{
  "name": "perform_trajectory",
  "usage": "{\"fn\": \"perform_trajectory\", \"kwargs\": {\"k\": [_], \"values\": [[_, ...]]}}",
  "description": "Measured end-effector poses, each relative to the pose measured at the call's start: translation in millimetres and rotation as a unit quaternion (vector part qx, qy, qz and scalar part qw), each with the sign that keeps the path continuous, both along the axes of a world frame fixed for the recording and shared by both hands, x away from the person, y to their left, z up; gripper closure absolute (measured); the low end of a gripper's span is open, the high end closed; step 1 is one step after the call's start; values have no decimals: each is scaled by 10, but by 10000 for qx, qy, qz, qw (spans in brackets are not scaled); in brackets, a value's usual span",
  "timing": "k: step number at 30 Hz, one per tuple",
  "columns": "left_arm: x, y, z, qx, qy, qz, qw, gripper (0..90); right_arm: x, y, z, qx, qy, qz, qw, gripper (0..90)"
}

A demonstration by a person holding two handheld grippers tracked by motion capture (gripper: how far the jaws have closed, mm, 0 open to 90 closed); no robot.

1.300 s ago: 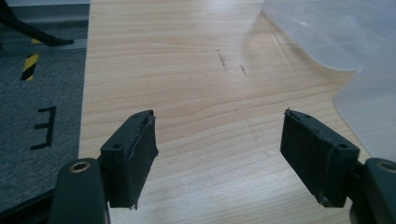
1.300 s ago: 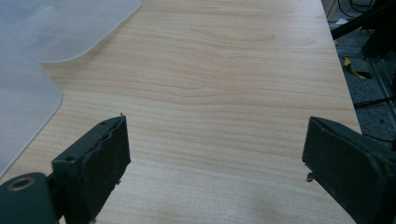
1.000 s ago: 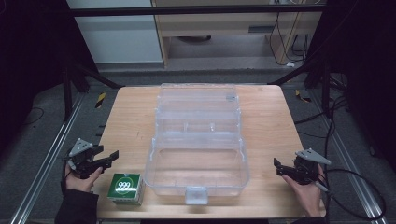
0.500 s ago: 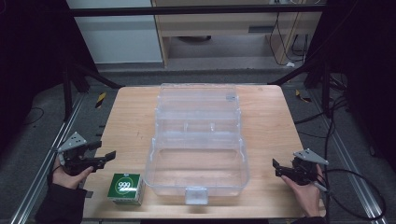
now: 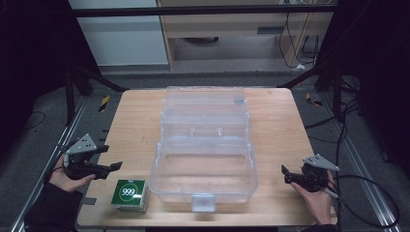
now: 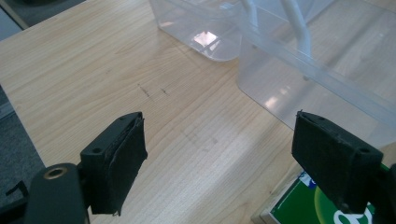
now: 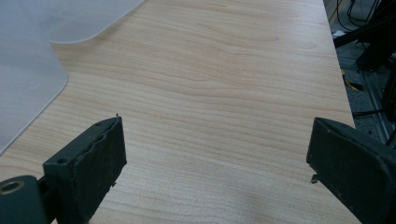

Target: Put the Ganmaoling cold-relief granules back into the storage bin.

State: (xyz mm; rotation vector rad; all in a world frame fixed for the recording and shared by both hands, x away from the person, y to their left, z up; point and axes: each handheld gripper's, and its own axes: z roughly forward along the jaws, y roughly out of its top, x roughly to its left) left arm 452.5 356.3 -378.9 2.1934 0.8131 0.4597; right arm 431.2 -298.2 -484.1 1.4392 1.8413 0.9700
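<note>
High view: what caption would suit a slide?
Open tongs in each hand flank a clear plastic case and green box on a wooden table.

High view looks down from above my side of the table (image 5: 135,121), facing forward, far enough back to take in the whole top. My left gripper view sits close and low, looking along my jaws at the clear box (image 6: 299,70) and the green carton (image 6: 303,205); both appear from above too. My right gripper view skims bare wood, catching the box's edge (image 7: 28,70).

Both tongs (image 5: 112,158) (image 5: 285,175) open, empty.
</note>
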Motion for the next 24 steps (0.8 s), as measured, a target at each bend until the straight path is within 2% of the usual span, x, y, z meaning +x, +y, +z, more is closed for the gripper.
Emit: {"fn": "perform_trajectory", "kwargs": {"k": [6,8,10,17,18,19,21,24], "values": [[-20,-67,38,290,108,-431,9986,153,4,3,-7,-41,16,31,10000,45],[-27,-78,41,323,130,-487,9982,152,4,4,-9,-49,20,35,10000,45],[-52,-107,50,451,175,-644,9967,152,6,5,-13,-72,14,54,10000,43],[-89,-139,69,607,264,-879,9939,150,9,12,-21,-103,26,86,9999,40],[-97,-148,74,704,290,-953,9925,148,11,13,-23,-115,28,101,9999,39],[-97,-148,74,704,290,-953,9925,148,10,14,-24,-117,30,100,9999,39],[-112,-164,82,798,326,-1070,9905,147,11,15,-25,-115,30,110,9999,39],[-125,-176,86,865,340,-1141,9891,141,10,18,-26,-113,35,123,9999,39]]}}
